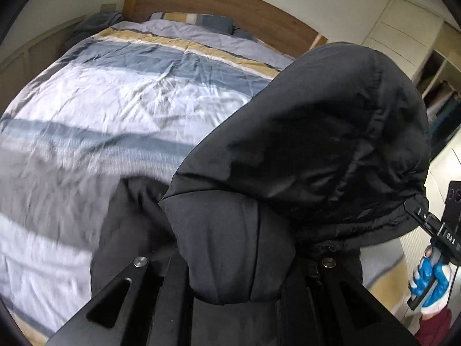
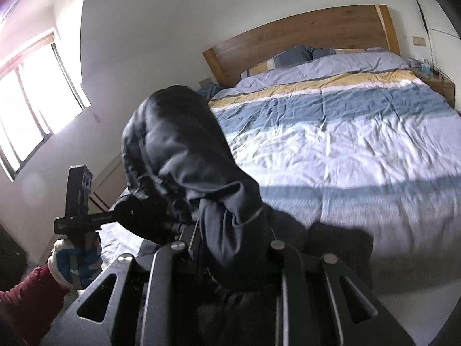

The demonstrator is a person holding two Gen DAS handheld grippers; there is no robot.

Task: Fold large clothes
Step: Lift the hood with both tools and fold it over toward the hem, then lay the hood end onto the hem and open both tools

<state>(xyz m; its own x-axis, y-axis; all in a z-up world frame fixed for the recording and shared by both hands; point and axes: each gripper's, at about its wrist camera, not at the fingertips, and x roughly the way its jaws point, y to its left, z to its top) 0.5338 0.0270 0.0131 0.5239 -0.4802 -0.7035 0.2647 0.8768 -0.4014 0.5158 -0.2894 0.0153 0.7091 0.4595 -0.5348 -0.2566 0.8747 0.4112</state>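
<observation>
A large black hooded jacket (image 1: 302, 150) hangs in the air between both grippers, above the foot of the bed. Its hood bulges upward; it also shows in the right wrist view (image 2: 178, 155). My left gripper (image 1: 239, 262) is shut on the jacket's fabric near the collar; its fingertips are buried in cloth. It also shows in the right wrist view (image 2: 126, 213), clamped on the hood's edge. My right gripper (image 2: 227, 248) is shut on the jacket's other side. It appears in the left wrist view (image 1: 412, 204), pinching the hood's edge.
A bed with a striped blue, white and yellow duvet (image 1: 115, 95) lies beneath and beyond the jacket, with a wooden headboard (image 2: 302, 34). A window (image 2: 28, 109) is at the left, a nightstand (image 2: 438, 86) at the far right, wardrobe shelves (image 1: 438, 80) at the right.
</observation>
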